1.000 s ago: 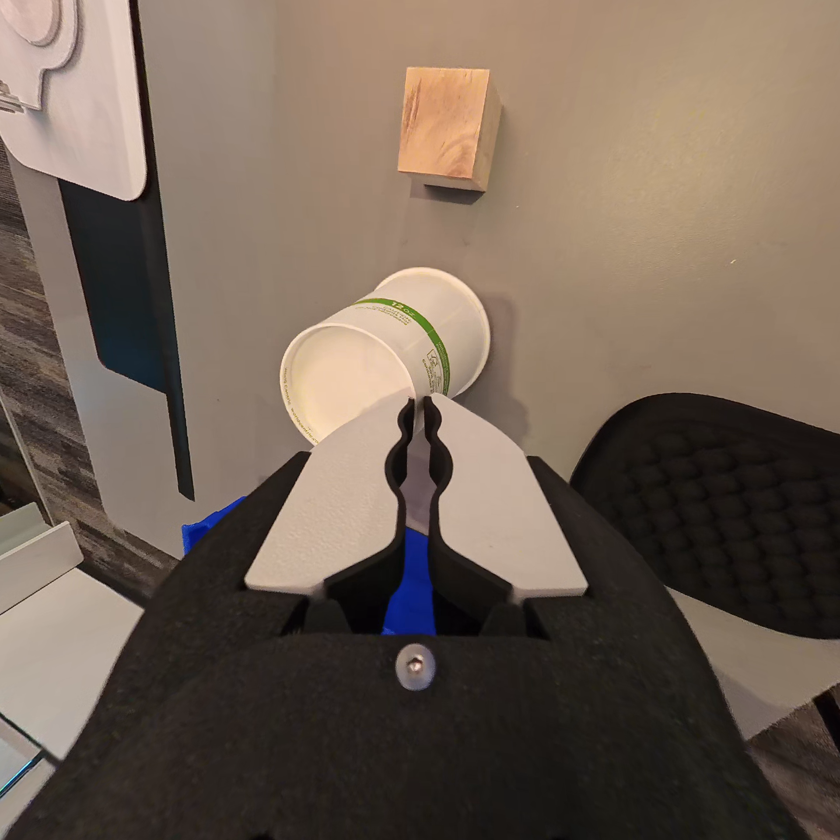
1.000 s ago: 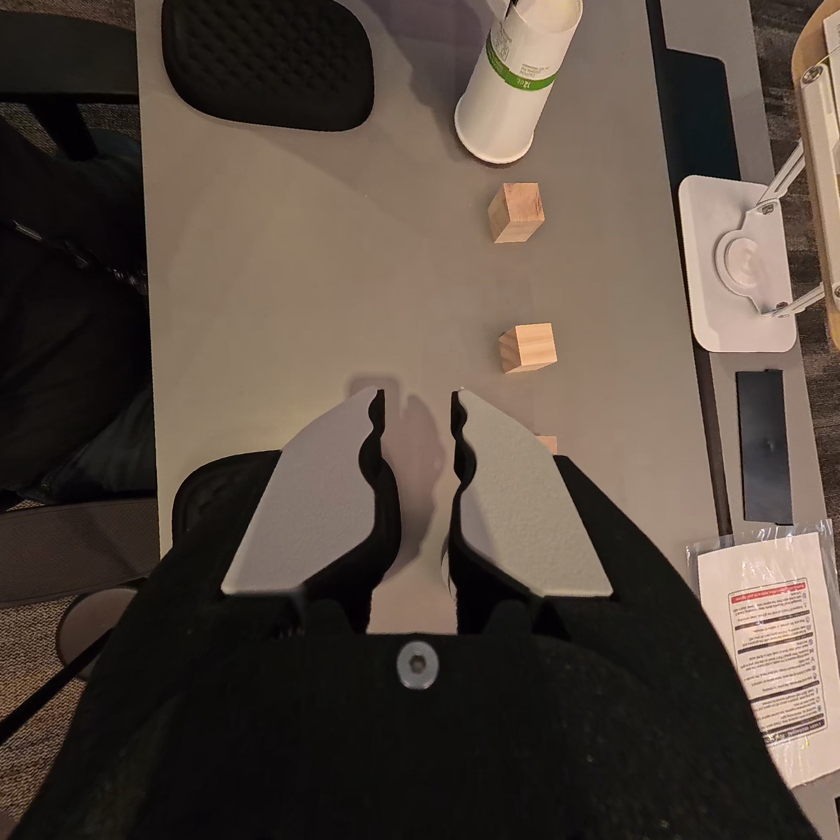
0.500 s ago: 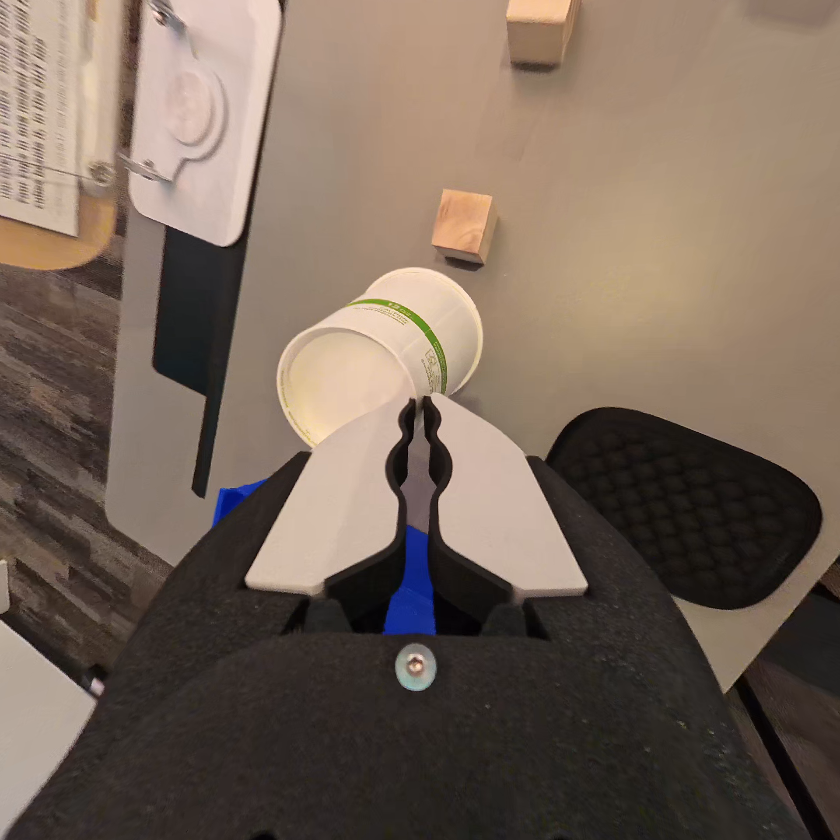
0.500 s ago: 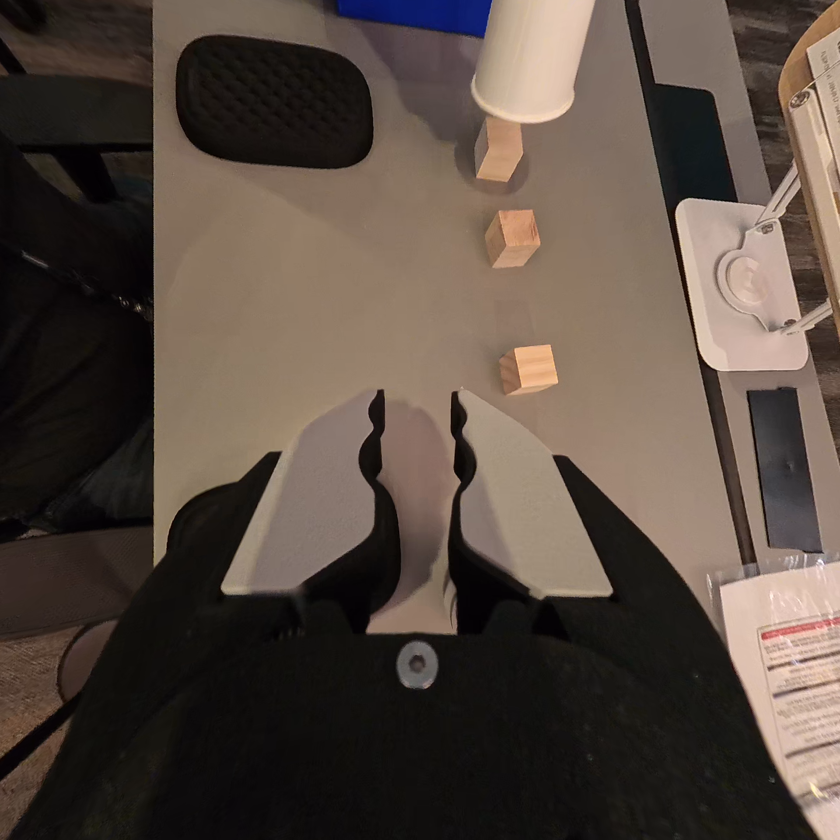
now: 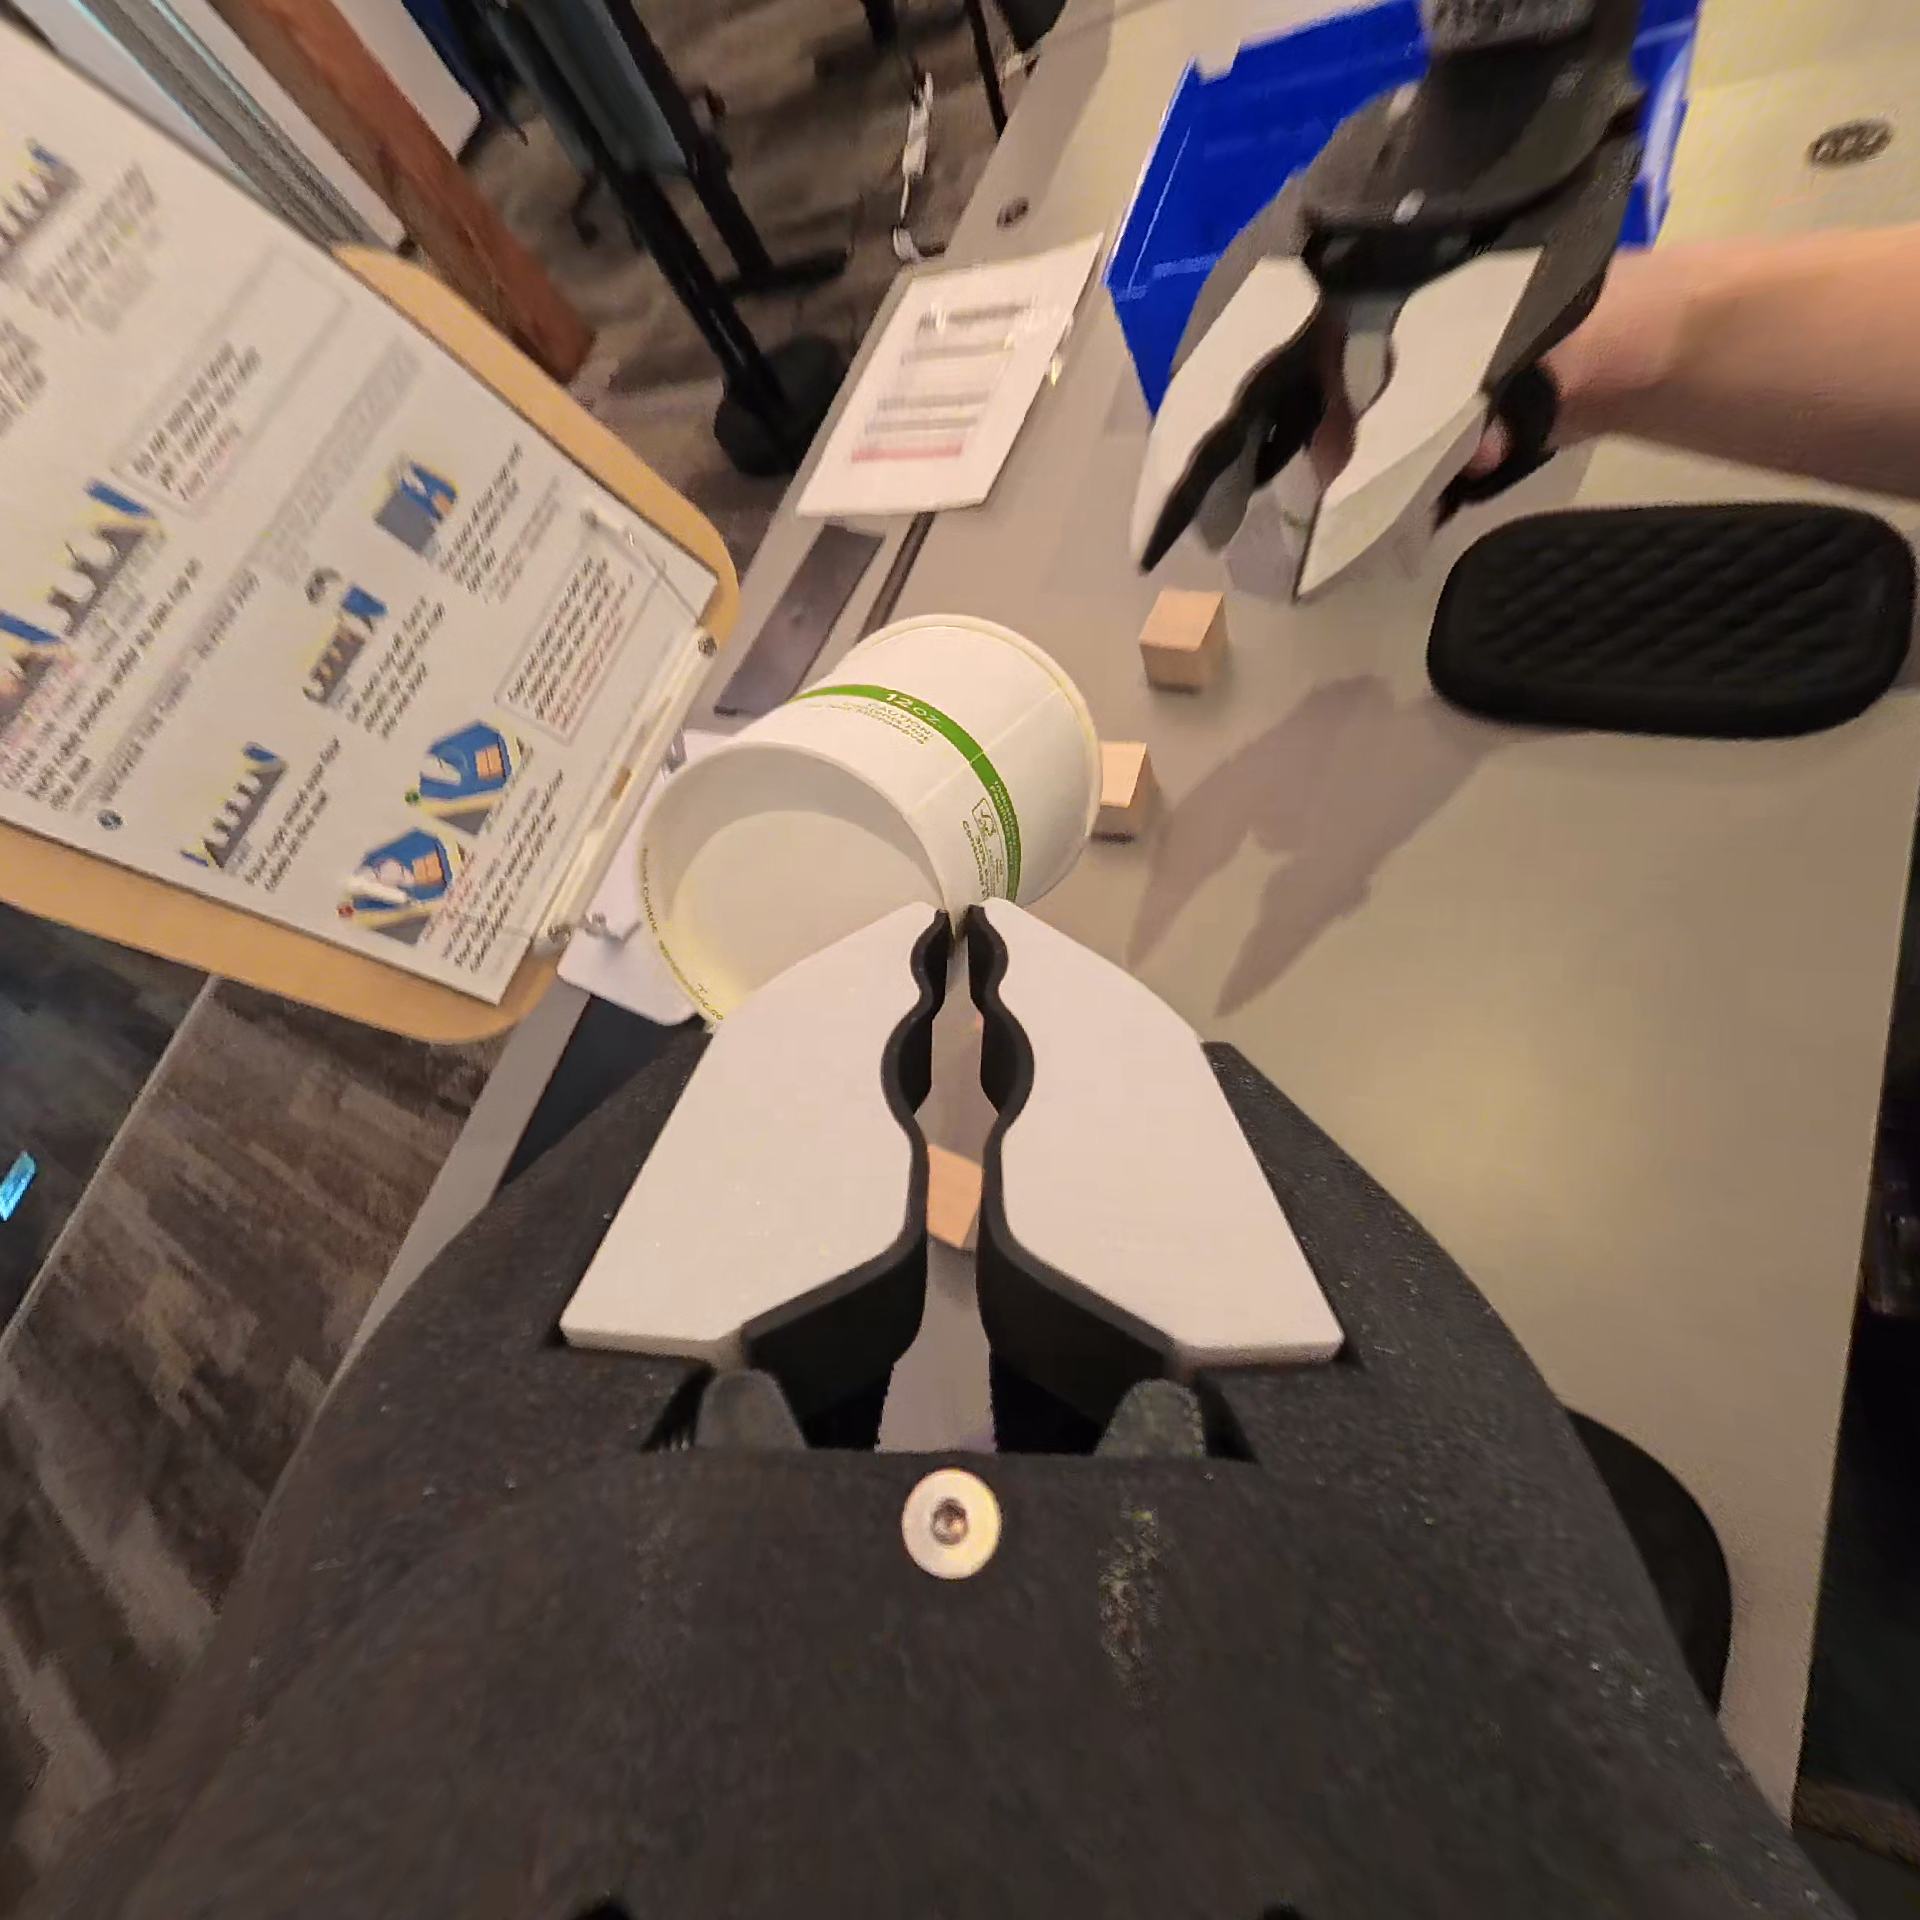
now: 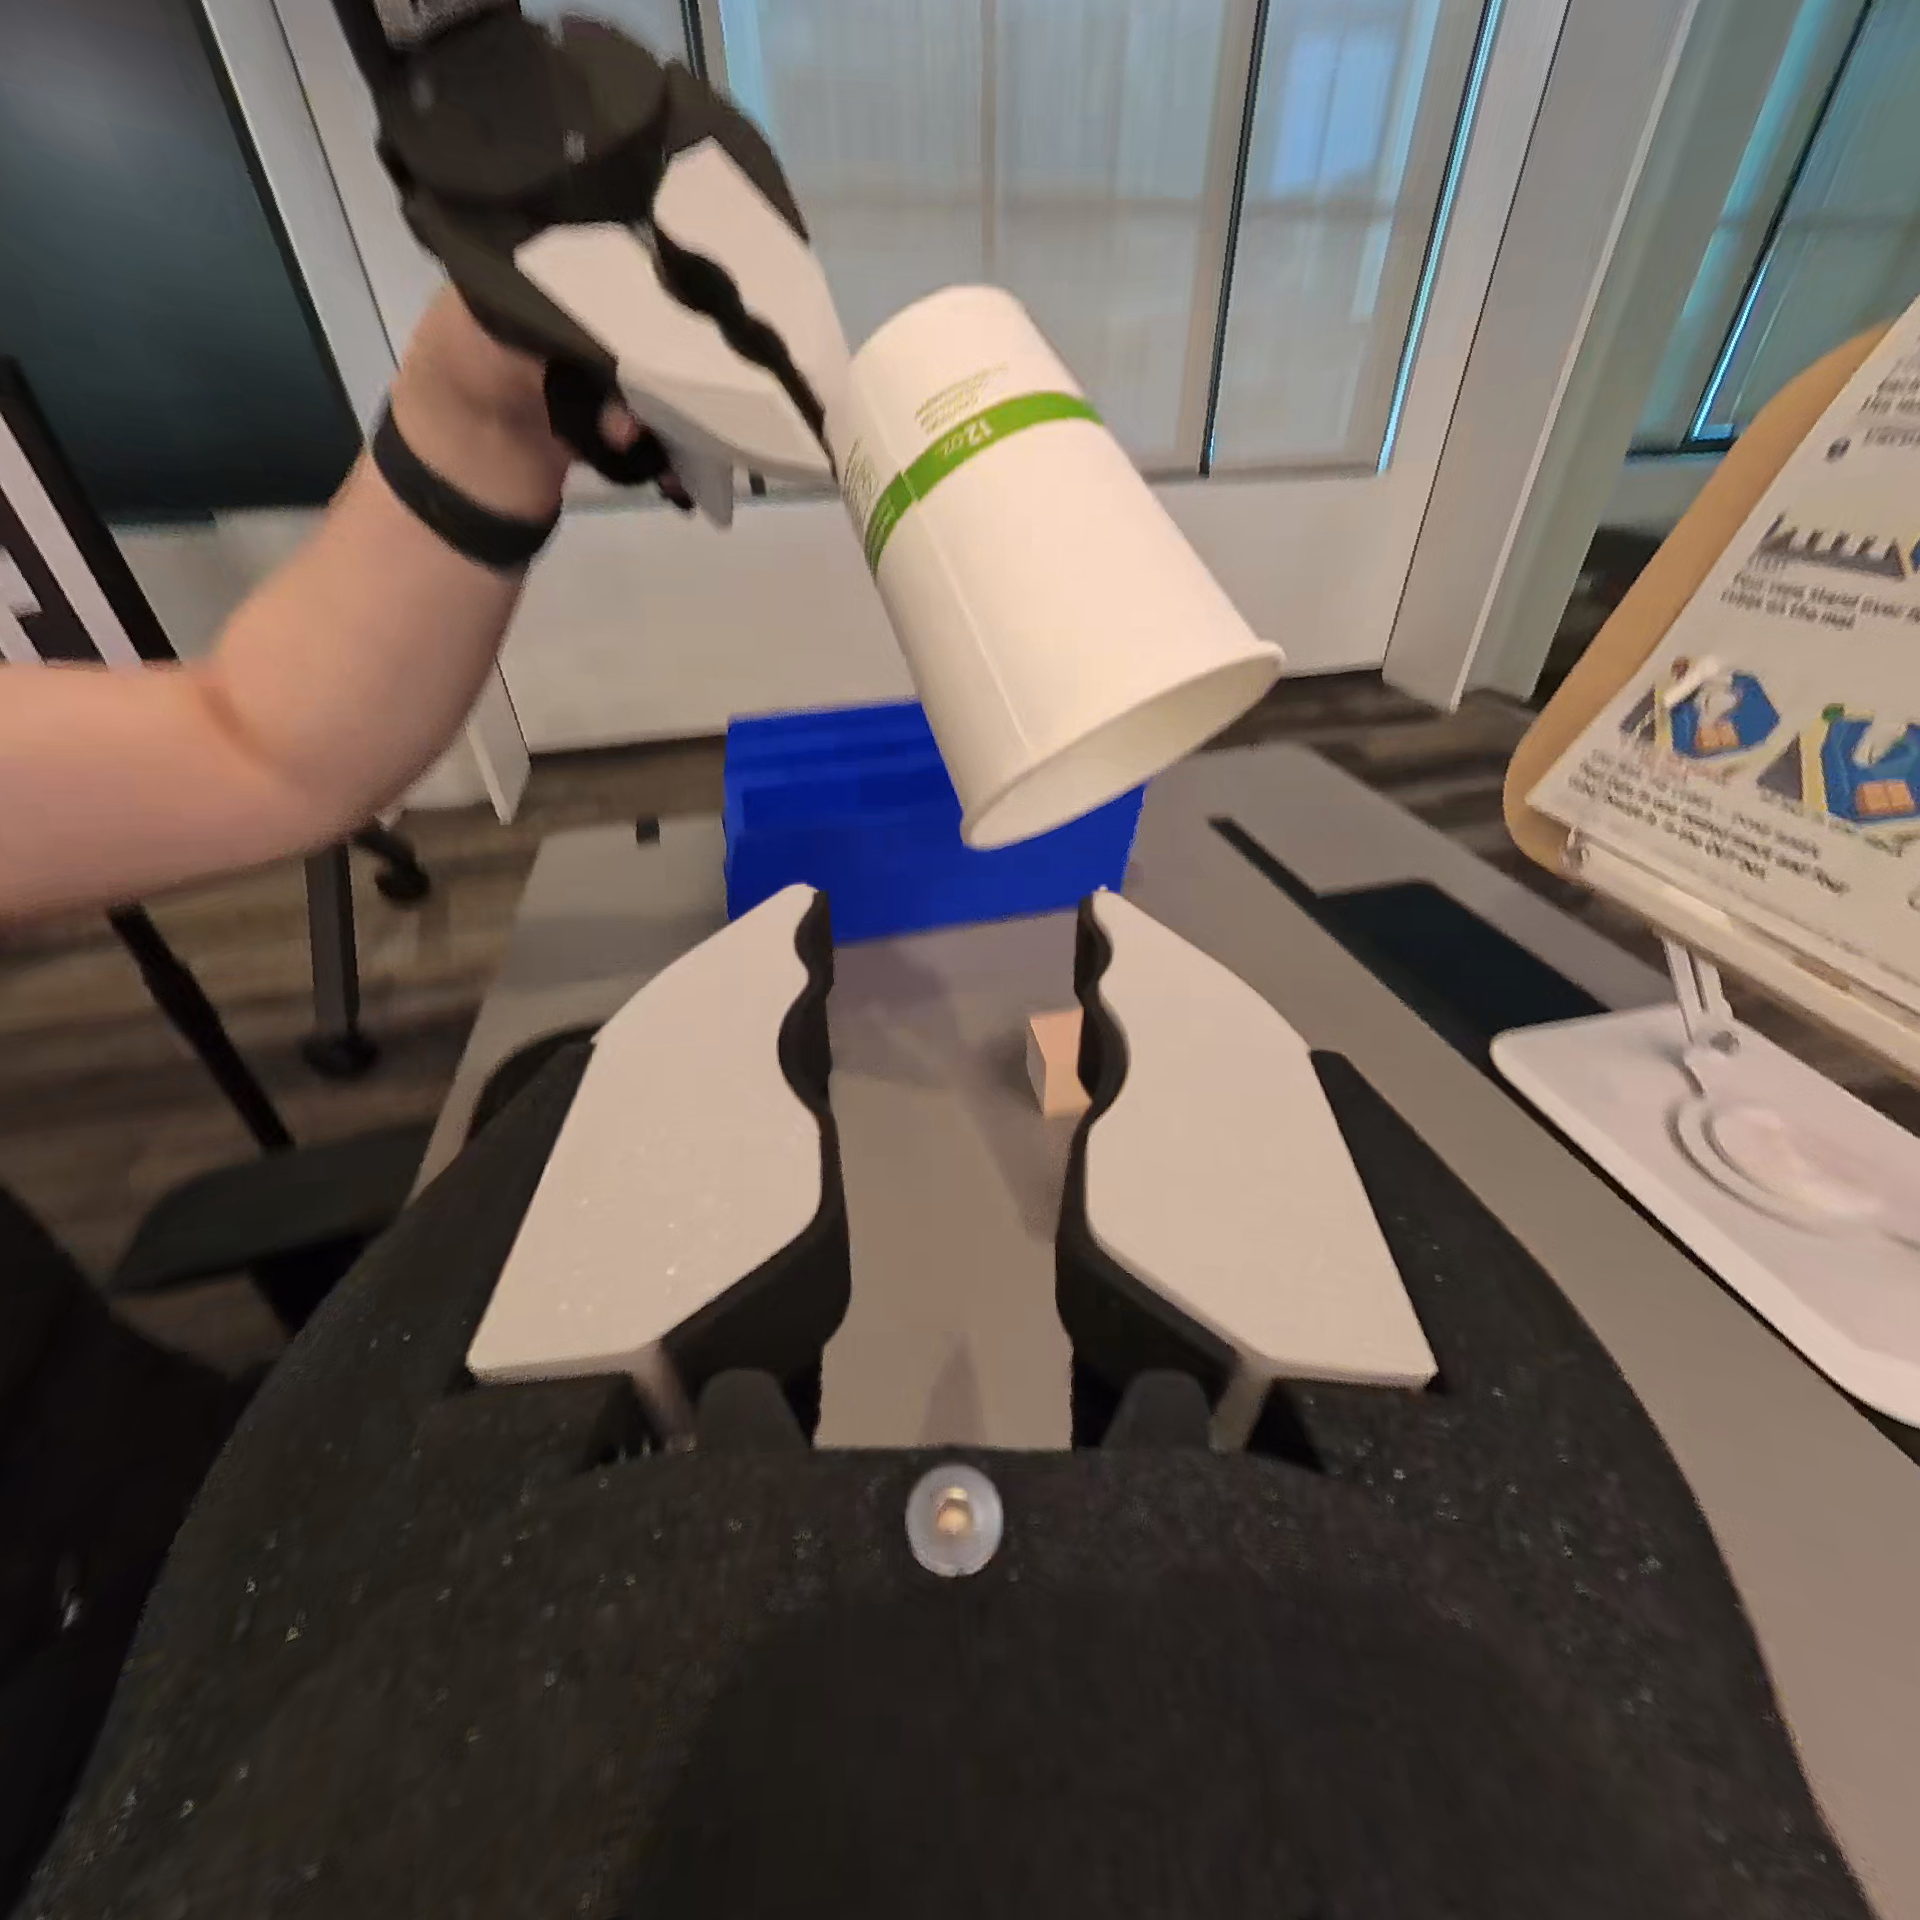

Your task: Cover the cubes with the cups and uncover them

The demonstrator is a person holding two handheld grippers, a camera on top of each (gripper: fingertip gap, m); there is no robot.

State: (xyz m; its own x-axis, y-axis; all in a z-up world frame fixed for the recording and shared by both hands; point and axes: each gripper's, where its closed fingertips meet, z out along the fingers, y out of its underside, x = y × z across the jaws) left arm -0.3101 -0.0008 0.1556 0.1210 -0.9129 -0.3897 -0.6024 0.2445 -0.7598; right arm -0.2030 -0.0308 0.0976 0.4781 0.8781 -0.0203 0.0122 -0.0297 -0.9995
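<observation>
1. Since a second ago the left gripper (image 5: 958, 914) has swung up and away from the desk: the cup that stood mouth-down beside the cubes is now in the air, and both wrist views have tipped from looking down at the tabletop to looking across the room.
2. The left gripper's jaws are pressed nearly together, pinching the wall of the white paper cup (image 5: 883, 790) by its rim; the cup hangs tilted, mouth facing down and sideways, clear of everything.
3. The right gripper (image 6: 951, 961) hovers over the grey desk (image 5: 1455, 987) with its jaws spread and nothing between them.
4. Three wooden cubes (image 5: 1182, 652) lie bare in a row on the desk; one wooden cube (image 6: 1055, 1049) shows just ahead of the right fingertips.
5. The step in hand looks like uncovering, with the lift done.
6. Next, the cup likely needs setting down away from the cubes, or turning level over one to cover it.
</observation>
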